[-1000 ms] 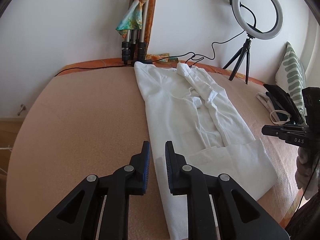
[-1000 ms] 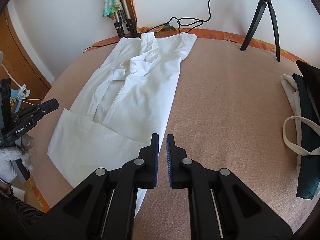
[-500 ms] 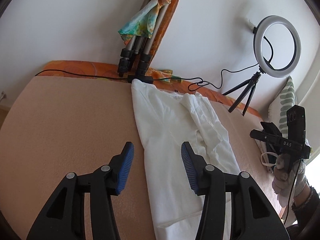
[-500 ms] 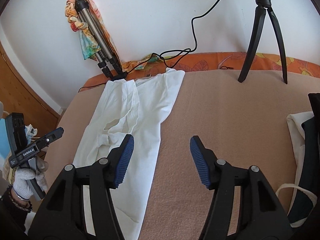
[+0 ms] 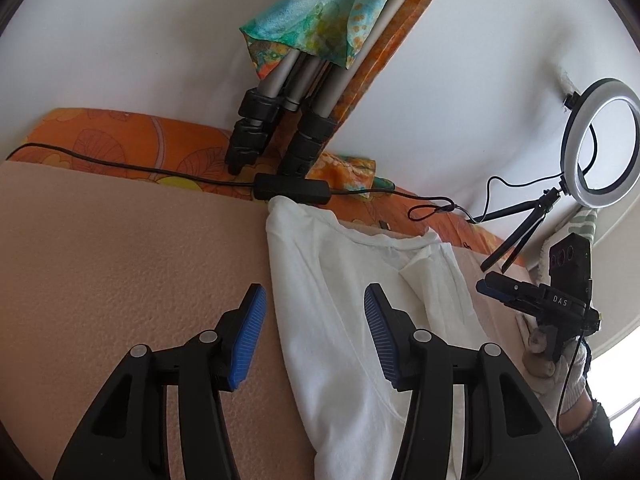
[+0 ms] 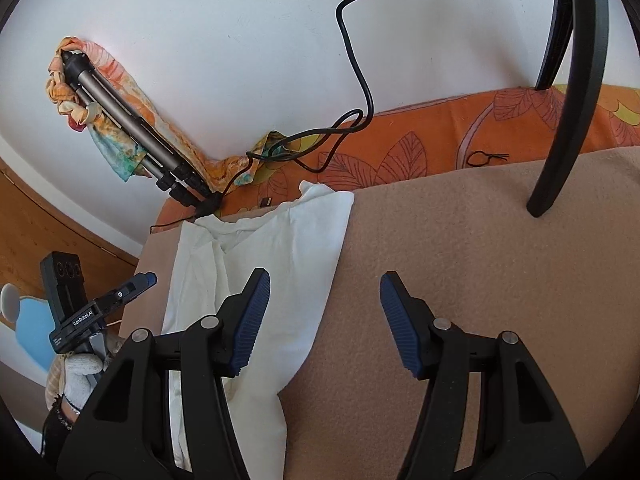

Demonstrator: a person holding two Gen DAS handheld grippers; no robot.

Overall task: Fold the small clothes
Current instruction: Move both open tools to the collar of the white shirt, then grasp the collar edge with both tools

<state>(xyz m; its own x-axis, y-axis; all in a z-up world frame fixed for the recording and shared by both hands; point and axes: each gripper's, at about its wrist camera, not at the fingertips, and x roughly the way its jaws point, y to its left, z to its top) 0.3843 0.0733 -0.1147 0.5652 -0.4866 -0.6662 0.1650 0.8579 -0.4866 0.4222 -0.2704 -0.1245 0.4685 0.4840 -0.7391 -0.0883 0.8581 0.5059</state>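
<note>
A white garment lies lengthwise on the beige blanket, its far end near the wall. My left gripper hovers over the garment's left edge near that end, jaws apart and still opening; the cloth lies beneath them and the pads do not press on it. In the right wrist view the same garment has its right edge under my right gripper, which stands open with nothing pinched. Each gripper shows in the other's view, held by a gloved hand.
A folded tripod with a colourful scarf leans on the wall behind the garment. A black cable box lies at the garment's far end. A ring light stands at right; its tripod leg rests on the blanket.
Both grippers went from nearly shut to open. Both moved forward along the garment from its near end toward the end by the wall, and both views rolled.
</note>
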